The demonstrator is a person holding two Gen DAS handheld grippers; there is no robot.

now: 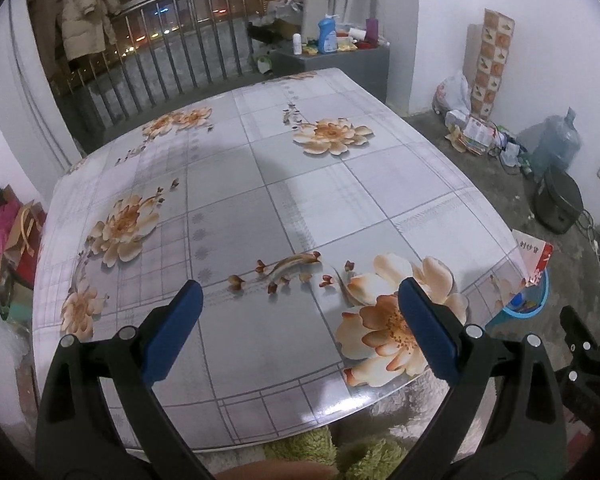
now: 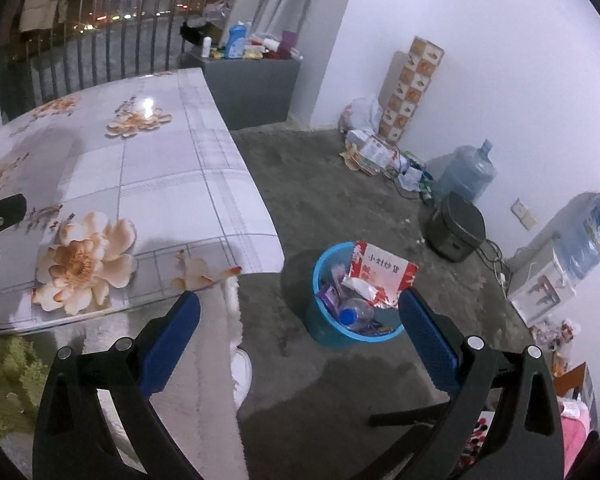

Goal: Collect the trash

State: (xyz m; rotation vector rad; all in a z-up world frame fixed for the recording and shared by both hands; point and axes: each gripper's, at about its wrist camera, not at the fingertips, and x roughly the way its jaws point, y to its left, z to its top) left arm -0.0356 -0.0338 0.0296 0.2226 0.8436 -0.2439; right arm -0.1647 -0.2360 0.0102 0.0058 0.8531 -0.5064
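Observation:
A blue plastic bin (image 2: 332, 330) stands on the concrete floor by the table's right corner. It holds a red-and-white paper bag (image 2: 382, 270), a clear bottle with a blue cap (image 2: 354, 312) and several wrappers. In the left wrist view the bin (image 1: 526, 304) peeks past the table edge. My left gripper (image 1: 298, 300) is open above the near part of the flowered table (image 1: 260, 200), nothing between its fingers. My right gripper (image 2: 300, 314) is open over the floor just left of the bin and holds nothing. Part of the right gripper (image 1: 584, 344) shows at the lower right of the left wrist view.
A water jug (image 2: 466, 176), a dark round appliance (image 2: 456, 228), boxes and bags line the right wall. A grey cabinet (image 2: 252, 84) with bottles stands behind the table, by a railing. A green fuzzy garment (image 1: 340, 452) and a white drape lie at the table's near edge.

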